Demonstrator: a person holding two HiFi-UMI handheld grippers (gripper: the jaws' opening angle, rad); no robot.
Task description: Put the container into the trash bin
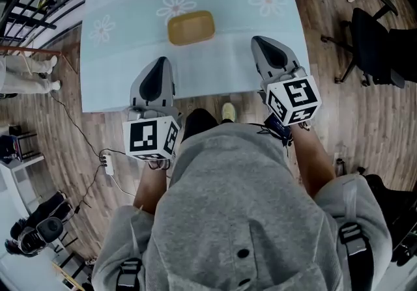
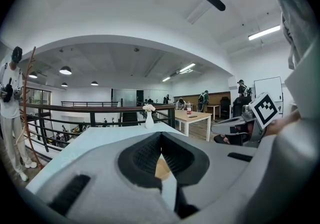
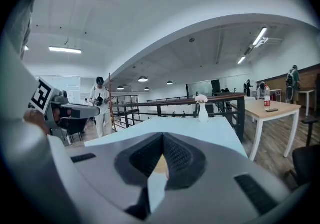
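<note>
Jaws of left gripper (image 1: 161, 62) and right gripper (image 1: 257, 41) are pressed together, empty, near the yellow container (image 1: 191, 28) on the bench (image 1: 124, 55); it may be shoved away by unopened jaws.

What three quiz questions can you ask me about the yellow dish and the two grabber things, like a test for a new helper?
1. True or false: the yellow container lies on the table, and neither gripper touches it.
2. Pick one: the jaws of the left gripper and the right gripper are A) together with nothing held, B) both wide apart, C) clamped on the container.
3. Fill the gap: at the table's far end stands a white ____ with flowers in it.

Key: 1 true. 2 A. 3 vase.
</note>
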